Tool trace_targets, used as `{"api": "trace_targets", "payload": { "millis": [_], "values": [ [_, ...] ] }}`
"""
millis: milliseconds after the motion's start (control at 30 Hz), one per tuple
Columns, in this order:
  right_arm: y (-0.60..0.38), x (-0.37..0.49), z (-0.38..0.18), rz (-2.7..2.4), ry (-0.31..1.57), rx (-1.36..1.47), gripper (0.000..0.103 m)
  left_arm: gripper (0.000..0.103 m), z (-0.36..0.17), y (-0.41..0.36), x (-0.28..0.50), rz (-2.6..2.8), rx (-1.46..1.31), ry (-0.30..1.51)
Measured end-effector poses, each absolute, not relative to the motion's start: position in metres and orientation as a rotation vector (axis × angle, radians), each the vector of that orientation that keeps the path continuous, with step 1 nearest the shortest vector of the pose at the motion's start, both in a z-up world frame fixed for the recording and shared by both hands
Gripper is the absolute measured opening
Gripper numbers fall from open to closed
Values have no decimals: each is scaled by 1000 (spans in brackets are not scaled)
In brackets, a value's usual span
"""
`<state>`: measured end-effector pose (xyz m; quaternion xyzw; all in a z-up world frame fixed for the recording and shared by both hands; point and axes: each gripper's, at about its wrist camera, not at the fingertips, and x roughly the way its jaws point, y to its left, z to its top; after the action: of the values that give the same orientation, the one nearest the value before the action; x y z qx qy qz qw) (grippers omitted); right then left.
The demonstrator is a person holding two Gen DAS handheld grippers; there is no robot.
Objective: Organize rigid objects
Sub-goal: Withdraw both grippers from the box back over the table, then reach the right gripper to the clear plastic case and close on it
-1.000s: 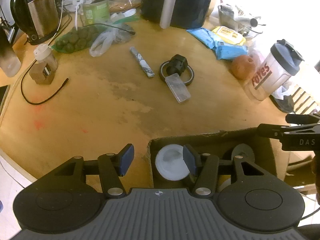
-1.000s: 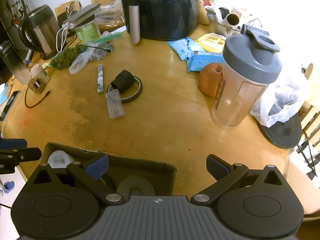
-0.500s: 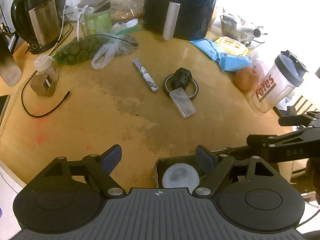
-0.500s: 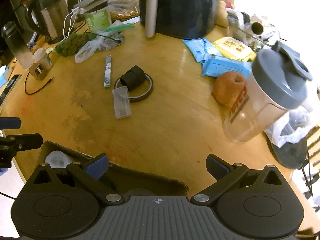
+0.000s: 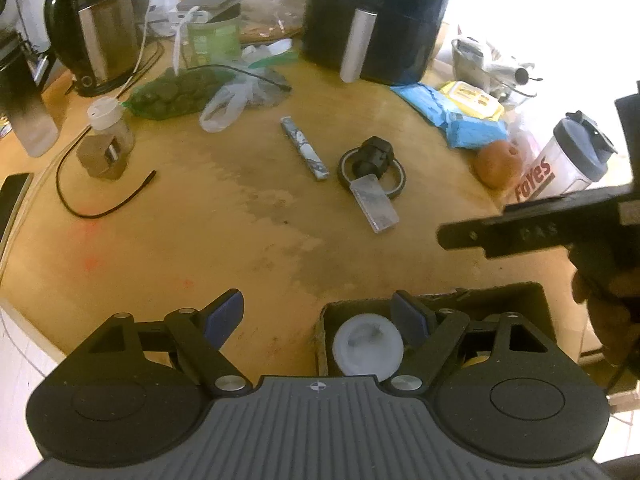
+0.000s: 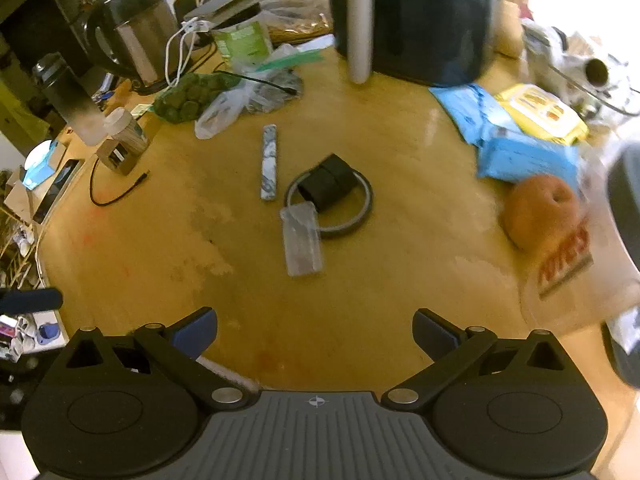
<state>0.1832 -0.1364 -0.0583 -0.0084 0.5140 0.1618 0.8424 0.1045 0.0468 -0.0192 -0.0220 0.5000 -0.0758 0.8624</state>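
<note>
**Hovering over the box, both tools spread**

Hanging above the near edge of the round wooden tabletop (image 5: 208, 240), the left tool (image 5: 318, 316) has its blue pads wide apart w/ nothing between them; its jaws have just been opening. Its right pad sits over the open cardboard box (image 5: 536, 300), where a white round lid (image 5: 366, 346) lies in the left corner. Sth yellow shows deeper in the box, too hidden to name.

Right tool (image 6: 314, 330) is also spread, empty, over bare wood near the tabletop's front edge. From the left cam it shows as a dark bar at the right w/ a hand (image 5: 608, 320) below it.

Loose items mid-tabletop, well apart from both tools:
- a marbled grey-white stick (image 6: 269, 162), lying flat
- a dark ring (image 6: 340, 224) w/ a black block (image 6: 328, 184) resting on its far side
- a clear flat case (image 6: 301, 242), its far end overlapping the ring's near-left rim

Stick is just left of the ring, not touching.

Right side: an orange-brown fruit (image 6: 540, 210) beside a shaker bottle (image 5: 568, 160) w/ grey lid, blurred in the right cam. Blue packets (image 6: 520, 156) & a yellow pack (image 6: 540, 112) lie behind the fruit.

Back: black air fryer (image 6: 420, 20), kettle (image 6: 132, 28), green tub (image 6: 240, 40), bag of green stuff (image 6: 188, 96). Left edge: small white-capped jar (image 5: 106, 128) & a black cable (image 5: 104, 204).
</note>
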Motion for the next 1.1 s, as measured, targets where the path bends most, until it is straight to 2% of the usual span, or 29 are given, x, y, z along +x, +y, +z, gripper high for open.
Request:
{"api": "trace_targets", "payload": {
  "millis": [267,867,1000,1100],
  "values": [
    [-119,204,-75,385,1042,-75,102,81,-17,55,93,-93,-75,1053],
    [-74,239,-124,343,1015,-243,60,81,-22,88,95,2,-124,1071],
    [-70,245,-131,336,1029,-248,58,81,-22,95,98,16,-130,1068],
    [-66,250,-137,333,1043,-261,50,81,-23,97,100,16,-130,1070]
  ]
}}
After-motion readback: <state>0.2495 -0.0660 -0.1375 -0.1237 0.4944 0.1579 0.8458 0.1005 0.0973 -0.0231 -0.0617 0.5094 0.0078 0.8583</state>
